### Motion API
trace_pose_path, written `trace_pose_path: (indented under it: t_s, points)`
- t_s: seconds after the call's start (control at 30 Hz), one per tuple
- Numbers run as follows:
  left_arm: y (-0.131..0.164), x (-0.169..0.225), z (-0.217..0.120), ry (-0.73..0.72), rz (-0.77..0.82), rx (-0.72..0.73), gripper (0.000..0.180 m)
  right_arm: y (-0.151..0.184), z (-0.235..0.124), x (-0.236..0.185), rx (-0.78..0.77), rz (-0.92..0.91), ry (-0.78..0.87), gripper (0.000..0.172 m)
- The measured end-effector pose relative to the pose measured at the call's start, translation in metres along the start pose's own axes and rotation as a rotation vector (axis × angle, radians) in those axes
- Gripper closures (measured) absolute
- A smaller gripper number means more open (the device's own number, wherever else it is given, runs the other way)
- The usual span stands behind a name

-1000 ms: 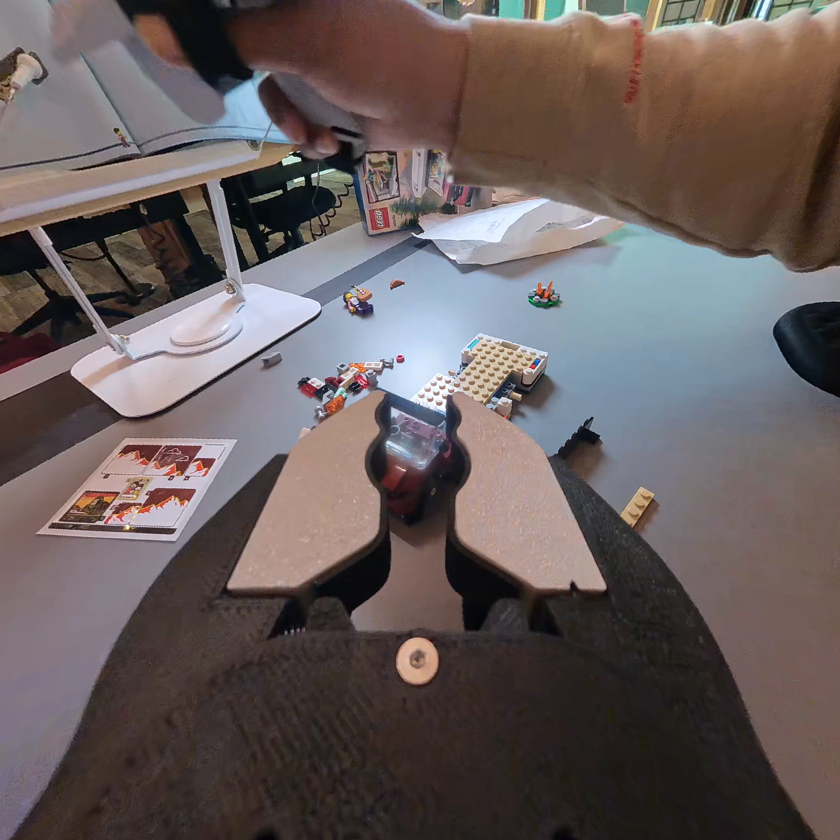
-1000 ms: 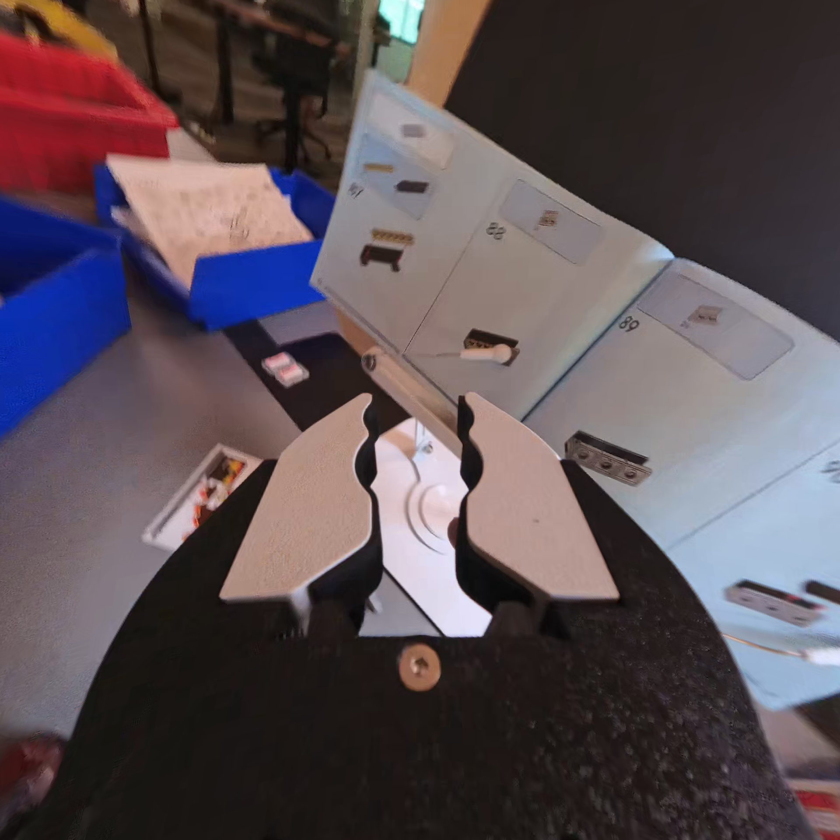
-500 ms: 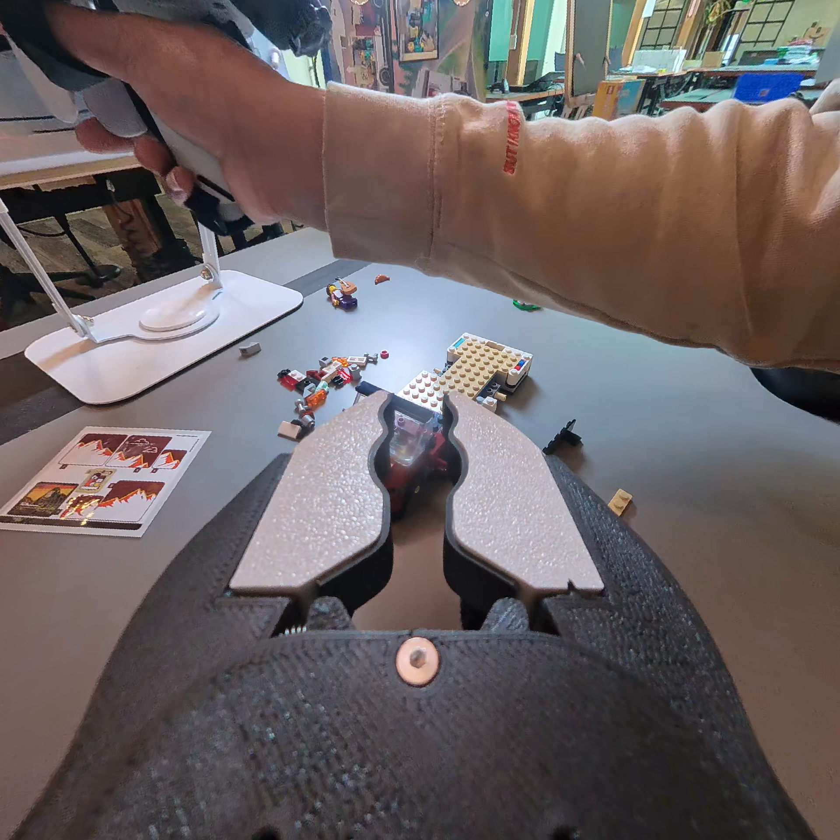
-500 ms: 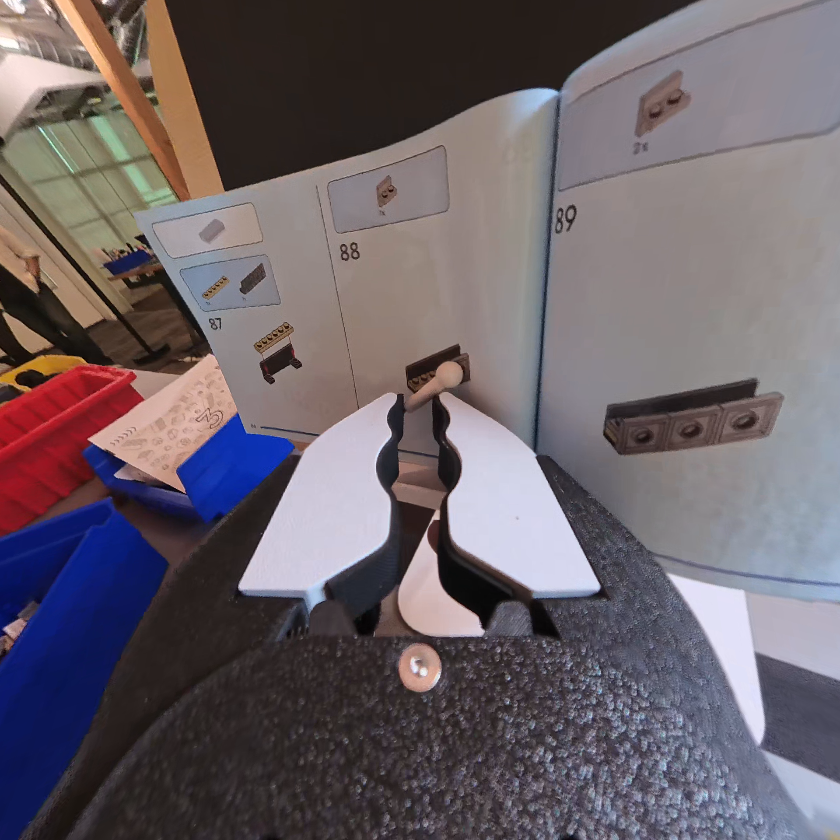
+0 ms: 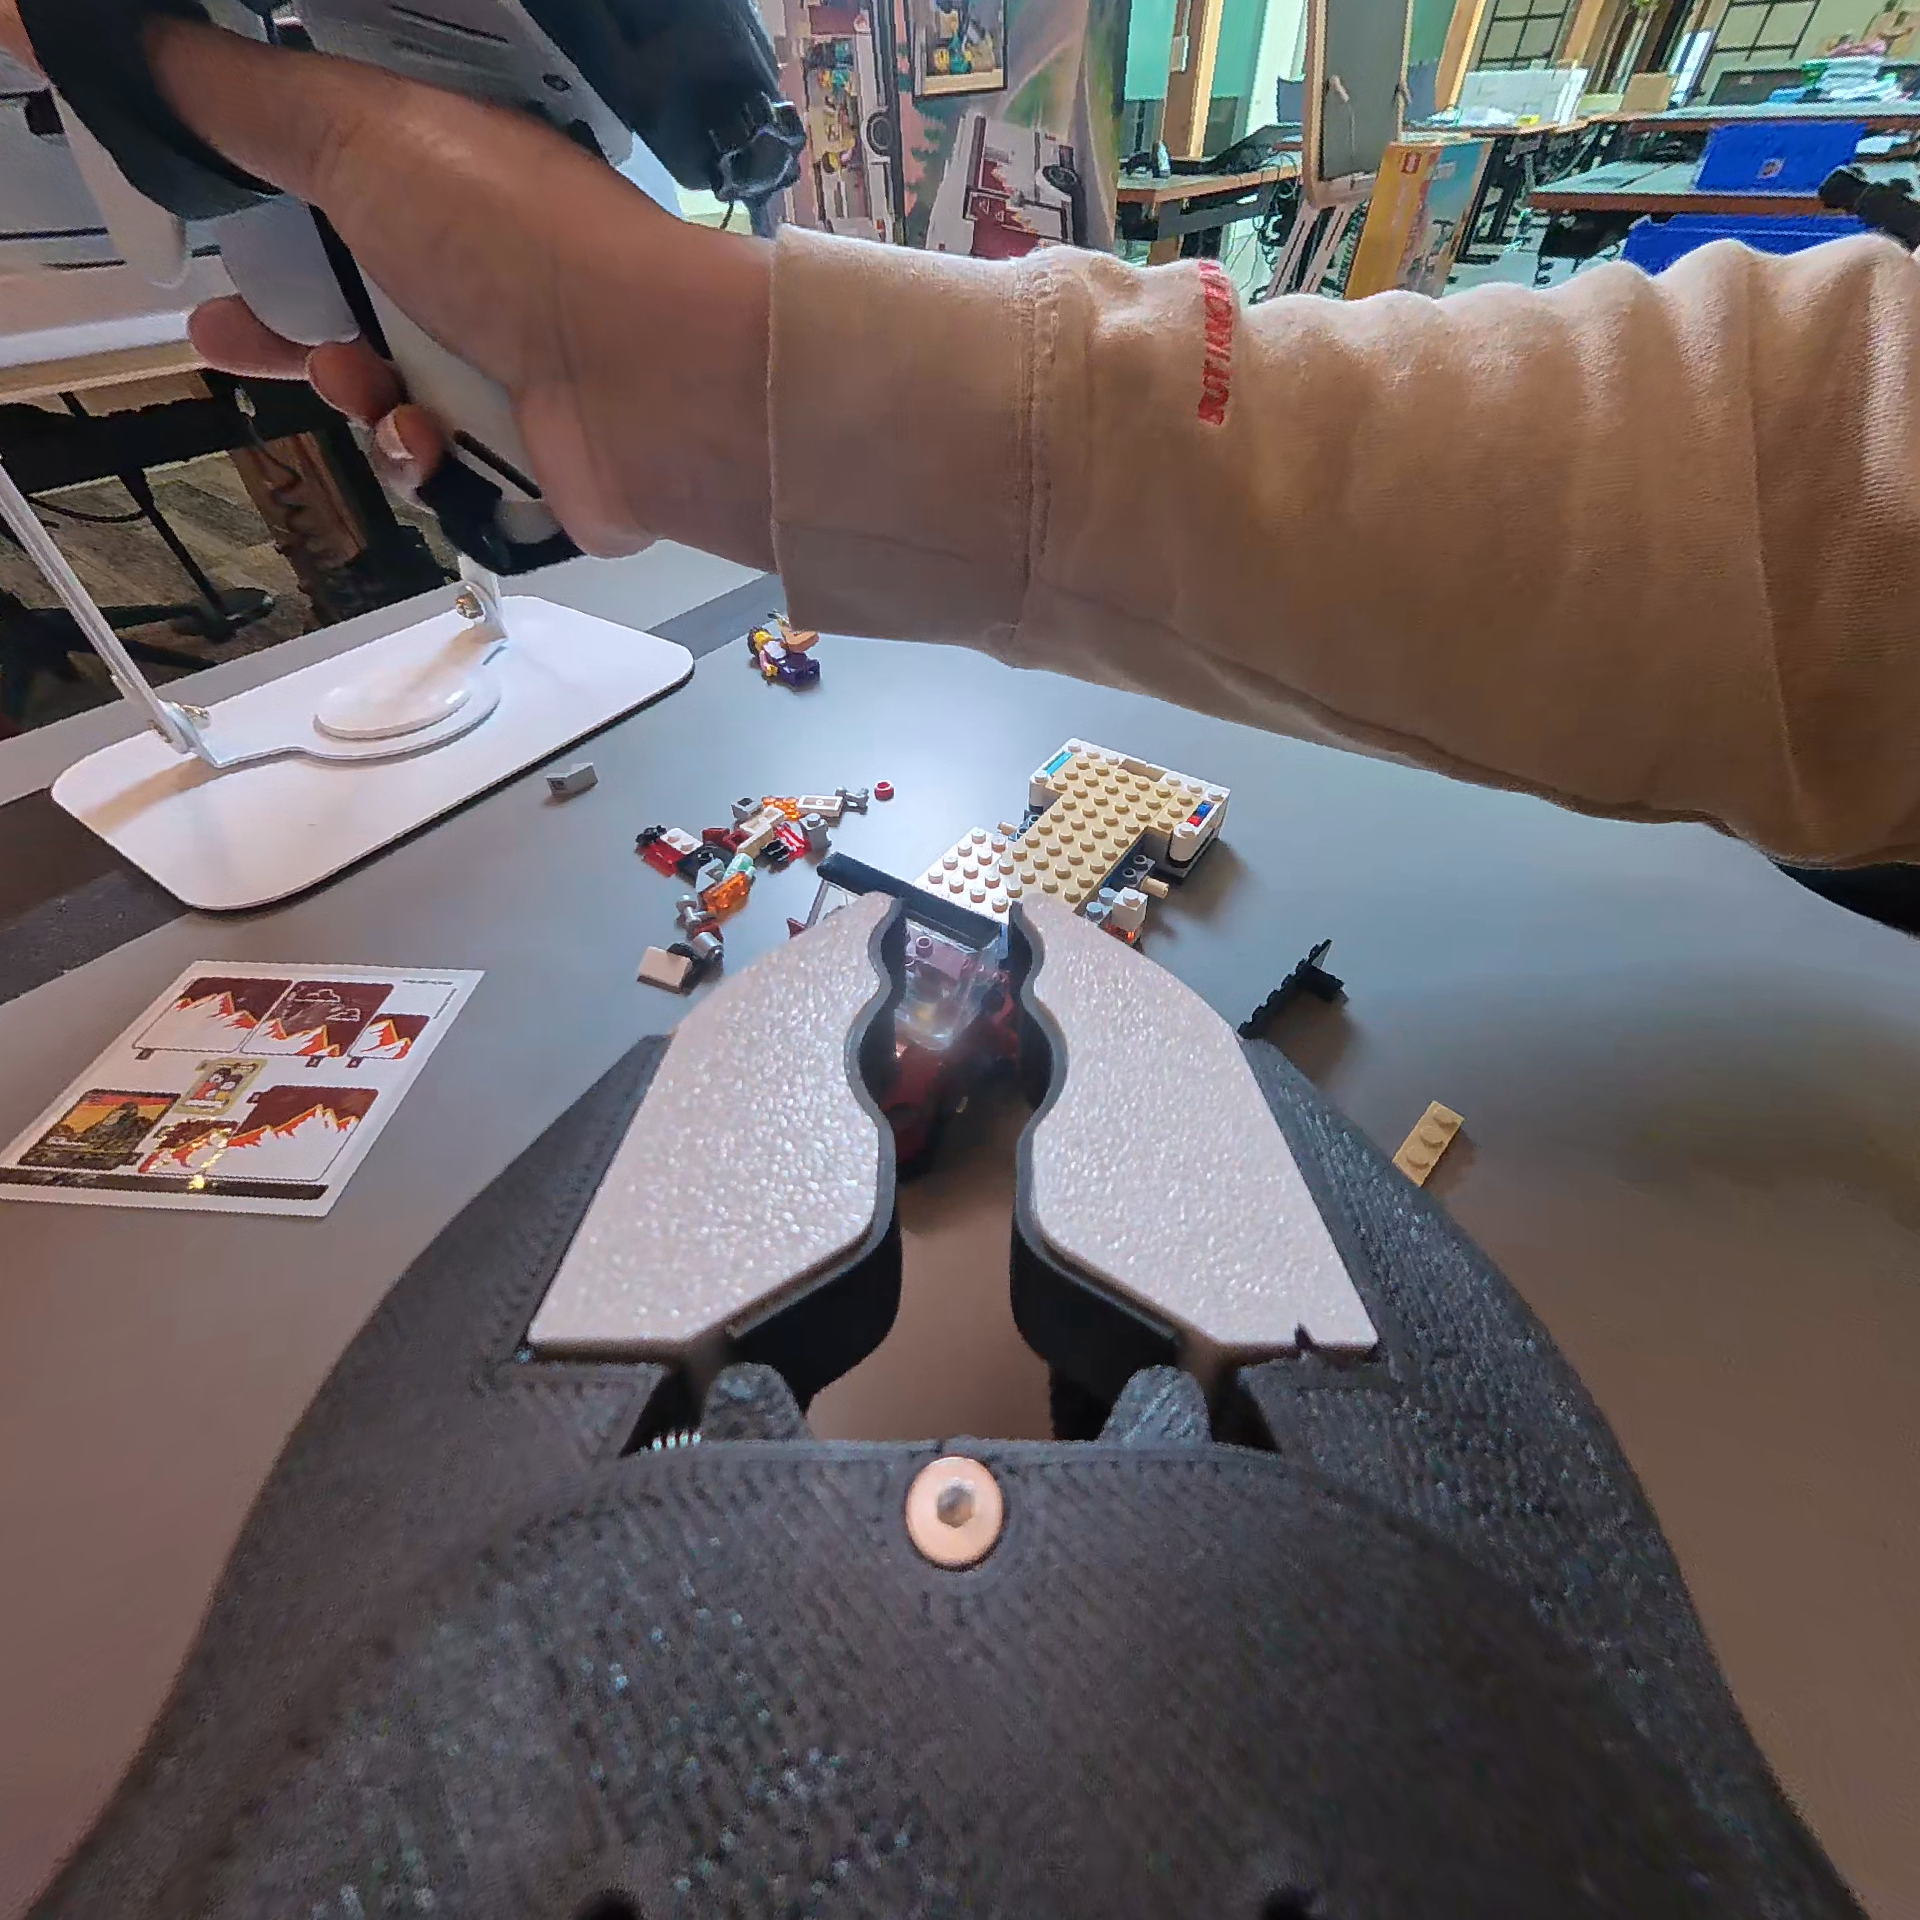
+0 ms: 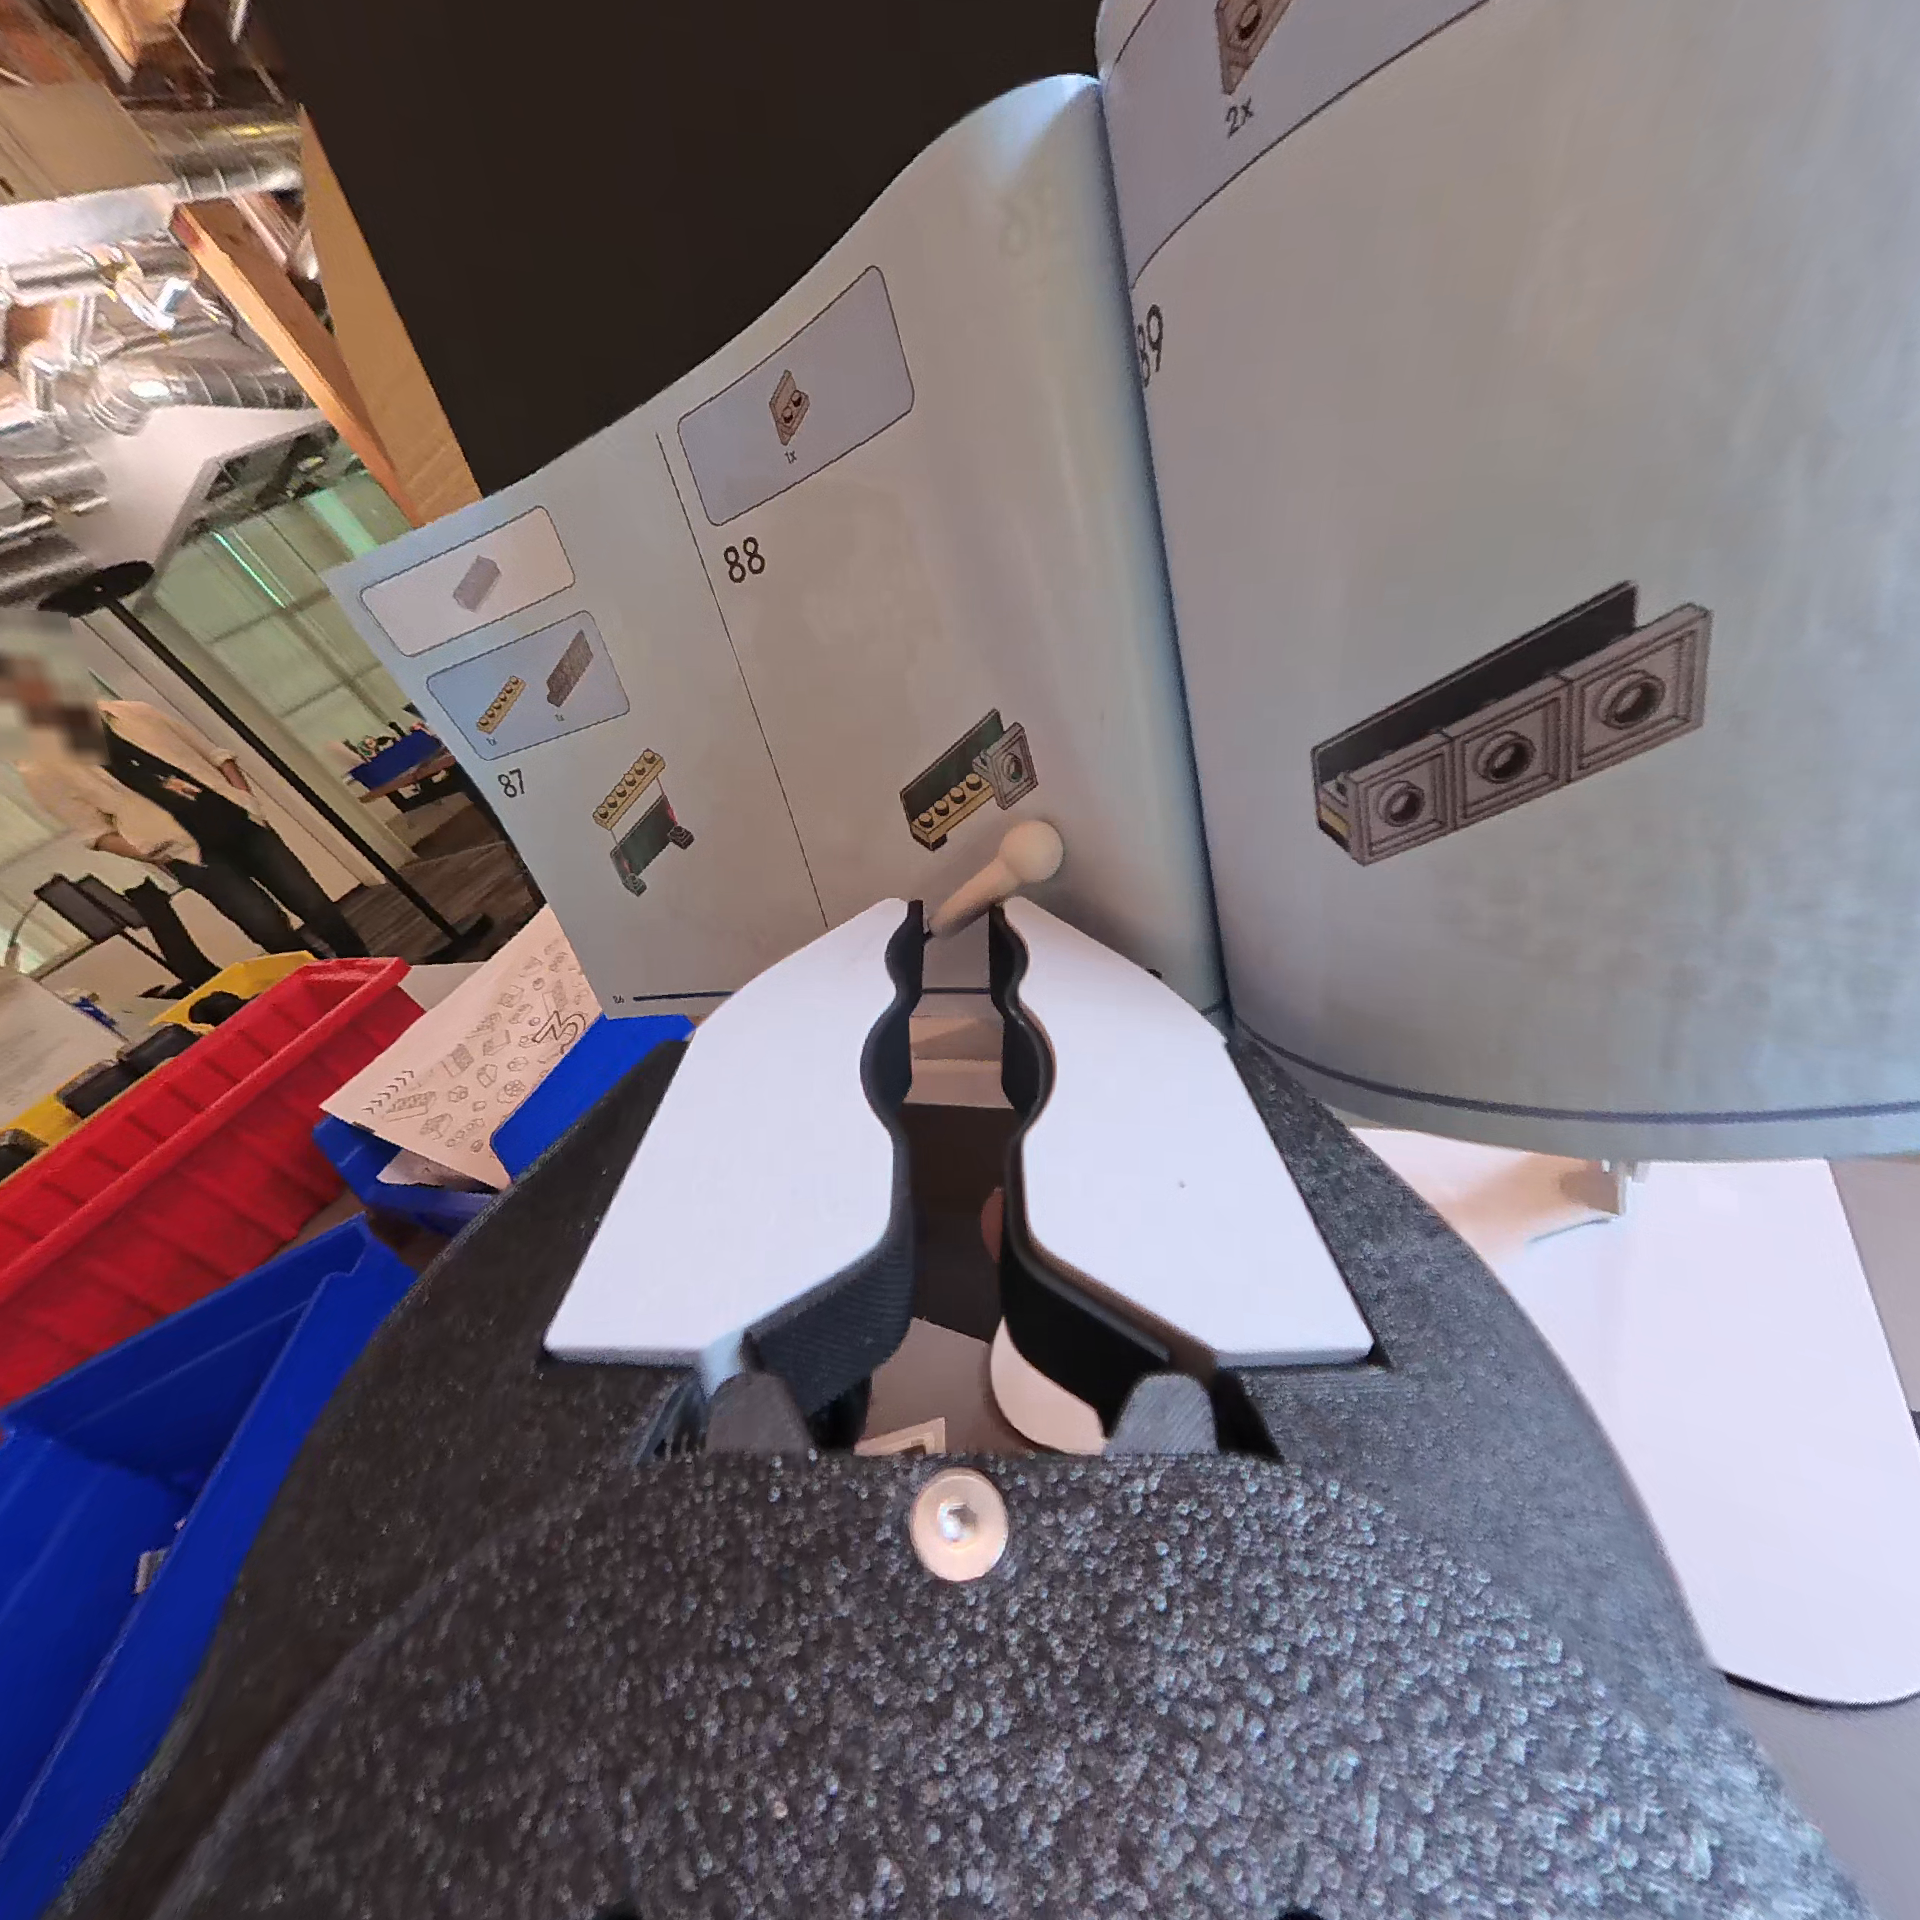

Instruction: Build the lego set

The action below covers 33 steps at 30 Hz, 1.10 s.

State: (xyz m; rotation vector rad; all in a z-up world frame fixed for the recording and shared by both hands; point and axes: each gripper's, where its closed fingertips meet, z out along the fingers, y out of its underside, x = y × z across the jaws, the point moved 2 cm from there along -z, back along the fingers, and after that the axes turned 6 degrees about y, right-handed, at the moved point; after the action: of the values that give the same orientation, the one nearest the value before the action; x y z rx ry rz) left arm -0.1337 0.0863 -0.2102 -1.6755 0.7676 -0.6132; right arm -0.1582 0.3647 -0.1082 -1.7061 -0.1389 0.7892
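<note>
Currently gripping a small brick build (image 5: 940, 1029) in the left gripper (image 5: 951, 935), fingers (image 5: 769, 1101) closed on its sides: clear block with a black bar across the top, dark red parts beneath. Long axis of the black bar running crosswise to the fingers, sticking out past the left fingertip; build standing roughly upright above the worktop (image 5: 1558, 1039).

Right gripper (image 6: 956, 920) pinching the stem of a pale page-holder peg (image 6: 1003, 868), fingers (image 6: 790, 1122) narrowly closed on it, rounded knob pointing up and right against the open instruction booklet (image 6: 1039, 623). Booklet standing on a white stand (image 5: 364, 748).

Grey worktop carrying a tan studded plate assembly (image 5: 1112, 821) just beyond the left fingertips, loose small bricks (image 5: 748, 842) scattered left of it, a sticker sheet (image 5: 229, 1081) farther left, a black comb-like piece (image 5: 1294, 987) and a tan plate (image 5: 1432, 1141) to the right. Cream sleeve (image 5: 1299, 499) crossing overhead. Red bin (image 6: 156, 1132) and blue bins (image 6: 125, 1455) sitting left of the right gripper. Workshop room with benches behind.
</note>
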Motion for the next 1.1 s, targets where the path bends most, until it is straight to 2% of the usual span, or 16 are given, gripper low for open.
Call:
trace_pose_path:
  t_s: [0.13,0.27,0.33,0.43,0.6,0.73,0.93,1.1]
  points:
    - [-0.001,0.0,-0.001,-0.001,0.002,0.005,0.162,-0.003,-0.025,-0.017,0.045,-0.179,-0.086,0.151]
    - [-0.001,0.001,-0.001,-0.002,0.012,0.002,0.162,-0.005,-0.089,-0.045,0.13,-0.426,-0.335,0.15]
    - [-0.001,0.001,-0.001,-0.006,0.017,-0.002,0.162,0.013,-0.131,-0.054,0.082,-0.584,-0.527,0.15]
    - [0.0,0.0,-0.001,-0.015,0.025,-0.006,0.161,0.06,-0.19,-0.035,-0.129,-0.798,-0.702,0.143]
    - [0.003,-0.001,0.001,-0.019,0.031,-0.022,0.161,0.119,-0.255,0.04,-0.519,-0.918,-0.71,0.128]
    - [0.008,0.0,0.003,-0.022,0.055,-0.052,0.161,0.138,-0.278,0.075,-0.663,-0.958,-0.653,0.119]
    - [0.014,0.009,0.007,0.006,0.1,-0.086,0.162,0.161,-0.318,0.057,-0.724,-0.965,-0.77,0.137]
    - [0.018,0.032,0.012,0.133,0.167,-0.104,0.167,0.182,-0.318,0.046,-0.749,-1.007,-0.769,0.149]
